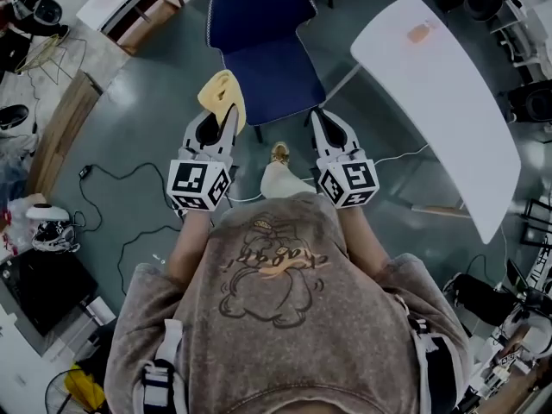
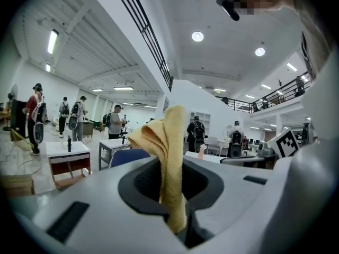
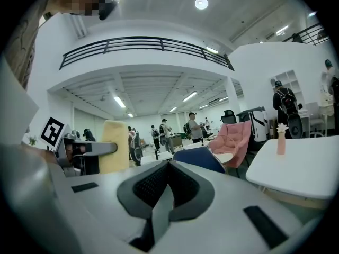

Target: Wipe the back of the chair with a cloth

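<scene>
A blue chair point(image 1: 263, 54) stands on the floor just ahead of me, its back point(image 1: 259, 11) on the far side. My left gripper point(image 1: 221, 113) is shut on a yellow cloth point(image 1: 222, 93), which hangs over the near left edge of the seat. In the left gripper view the cloth point(image 2: 167, 157) sticks up from between the closed jaws, with the chair point(image 2: 127, 156) low behind it. My right gripper point(image 1: 318, 116) is shut with nothing in it, held near the seat's near right corner. The right gripper view shows the chair point(image 3: 201, 160) beyond its jaws and the cloth point(image 3: 115, 146) to the left.
A long white table point(image 1: 440, 102) stands to the right of the chair, with a small pink object point(image 1: 421, 33) on it. Cables point(image 1: 112, 179) trail over the floor at left, beside a wooden board point(image 1: 60, 132). A pink chair point(image 3: 233, 136) and several people stand farther off.
</scene>
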Demonstrator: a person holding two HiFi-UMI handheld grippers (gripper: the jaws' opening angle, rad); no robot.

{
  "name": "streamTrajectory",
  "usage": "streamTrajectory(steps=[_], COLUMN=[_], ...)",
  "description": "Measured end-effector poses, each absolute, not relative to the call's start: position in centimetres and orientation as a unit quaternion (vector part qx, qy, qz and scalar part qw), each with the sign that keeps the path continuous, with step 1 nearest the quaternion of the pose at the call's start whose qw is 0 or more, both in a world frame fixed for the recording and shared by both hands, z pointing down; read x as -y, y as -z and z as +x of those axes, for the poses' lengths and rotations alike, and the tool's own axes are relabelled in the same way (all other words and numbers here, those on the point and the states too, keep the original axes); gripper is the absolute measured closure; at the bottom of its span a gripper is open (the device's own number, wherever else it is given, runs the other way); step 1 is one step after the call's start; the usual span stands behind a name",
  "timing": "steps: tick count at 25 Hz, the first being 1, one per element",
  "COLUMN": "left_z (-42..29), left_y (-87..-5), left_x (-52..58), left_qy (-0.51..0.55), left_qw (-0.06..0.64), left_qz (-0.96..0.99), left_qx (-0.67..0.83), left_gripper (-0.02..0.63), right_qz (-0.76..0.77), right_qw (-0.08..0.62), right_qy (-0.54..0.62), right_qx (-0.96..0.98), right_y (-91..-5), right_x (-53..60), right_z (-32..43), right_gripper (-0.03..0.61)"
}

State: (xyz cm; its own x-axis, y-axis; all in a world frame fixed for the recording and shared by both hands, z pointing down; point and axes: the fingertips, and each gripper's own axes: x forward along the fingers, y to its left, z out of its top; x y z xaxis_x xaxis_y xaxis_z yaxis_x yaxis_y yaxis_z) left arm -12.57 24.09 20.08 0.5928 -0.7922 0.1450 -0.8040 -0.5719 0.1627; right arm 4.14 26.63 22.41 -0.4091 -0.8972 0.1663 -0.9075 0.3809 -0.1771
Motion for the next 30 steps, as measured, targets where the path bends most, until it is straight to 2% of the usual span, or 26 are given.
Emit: streamTrajectory(steps=[12,30], left_z=[-7.4,-10.0], left_y=[-18.6,-19.8], left_x=[-11.1,-1.7], left_qy=[-0.015,-0.028], left_qw=[0.107,0.125], left_qz=[0.867,0.873], left_qx=[0.487,0.47], left_gripper=[0.555,0.555], right_qz=[0.517,0.531], right_qw=[0.024,0.022], right_qy=[-0.122,-0.131], right_qx=[0.847,0.837], right_y=[-21.4,-22.3], right_x=[-12.6,-3.8], right_z=[10.0,7.1], right_gripper=[0.554,0.554])
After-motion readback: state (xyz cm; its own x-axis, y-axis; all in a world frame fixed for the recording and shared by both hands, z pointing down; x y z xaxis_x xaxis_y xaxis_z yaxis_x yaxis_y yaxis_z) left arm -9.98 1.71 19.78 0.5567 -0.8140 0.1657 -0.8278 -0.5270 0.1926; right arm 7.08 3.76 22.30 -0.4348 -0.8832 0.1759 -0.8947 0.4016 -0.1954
